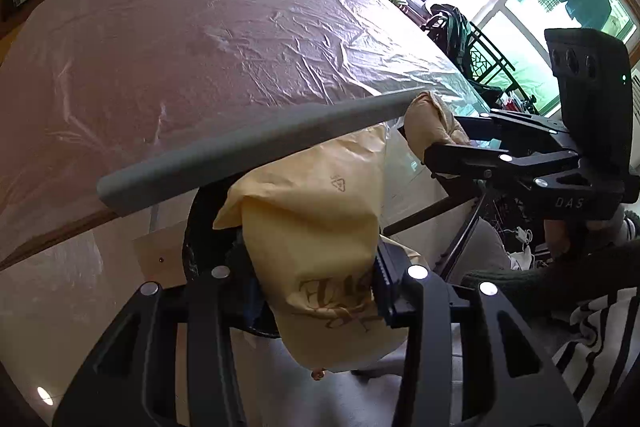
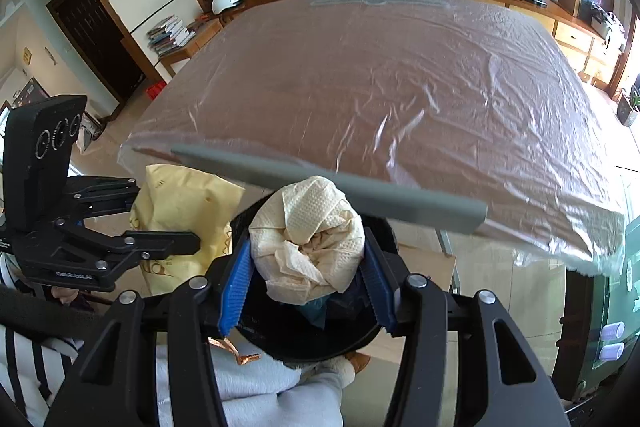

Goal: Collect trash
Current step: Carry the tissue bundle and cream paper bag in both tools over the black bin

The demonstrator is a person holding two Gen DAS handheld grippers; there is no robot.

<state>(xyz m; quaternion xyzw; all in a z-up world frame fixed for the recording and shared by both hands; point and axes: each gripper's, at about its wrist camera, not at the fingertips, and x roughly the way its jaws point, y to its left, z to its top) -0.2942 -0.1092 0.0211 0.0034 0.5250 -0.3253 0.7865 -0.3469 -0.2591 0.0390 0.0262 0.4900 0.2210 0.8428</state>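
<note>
Yellow paper bag (image 1: 320,227), crumpled and printed with brown lettering, is clamped between the pads of my left gripper (image 1: 316,295). My right gripper (image 2: 306,283) squeezes a cream wad of embossed paper towel (image 2: 308,239). Both hang near me above a round black bin (image 2: 312,339), just off the near edge of the plastic-covered brown table (image 2: 380,87). A grey bar (image 2: 360,191) crosses in front.

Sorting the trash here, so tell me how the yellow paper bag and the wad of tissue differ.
The yellow paper bag is smooth, printed and larger; the wad of tissue is embossed, crumpled into a ball and paler. The left tongs hold the bag, the right tongs the tissue. Both hang above a dark bin.
</note>
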